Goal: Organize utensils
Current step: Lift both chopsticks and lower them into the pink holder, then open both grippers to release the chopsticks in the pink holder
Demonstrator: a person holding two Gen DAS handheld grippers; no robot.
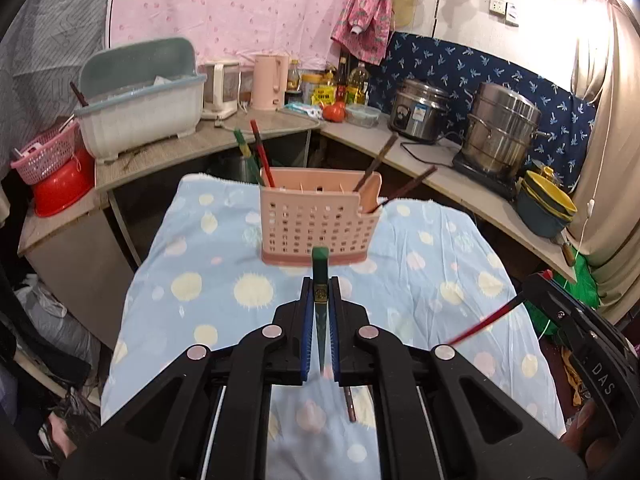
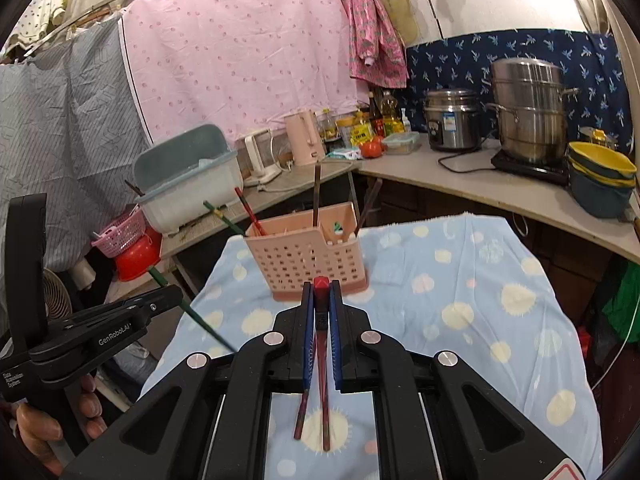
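While the pink utensil caddy (image 1: pixel 318 222) is standing upright near the far end of the table, on a light blue cloth (image 1: pixel 420 280) with pale dots, both tools are hanging above the near part of that cloth. The left tool (image 1: pixel 320 292) is pinching a green chopstick (image 1: pixel 320 276) between its blue pads, the green end poking out toward the caddy. The right tool (image 2: pixel 321 296) is gripping a red chopstick (image 2: pixel 321 304) the same way, its shaft running back beneath the jaws, and a second reddish stick (image 2: pixel 301 416) is lying on the cloth just beside it. Inside the caddy, 1 green and 1 red chopstick are leaning out of the left compartment, while brown sticks are tilting out of the right one. Behind the table, a counter (image 2: pixel 480 188) is carrying a steel pot (image 2: pixel 528 112), a rice cooker (image 2: pixel 454 120) and a pink kettle (image 2: pixel 306 138).
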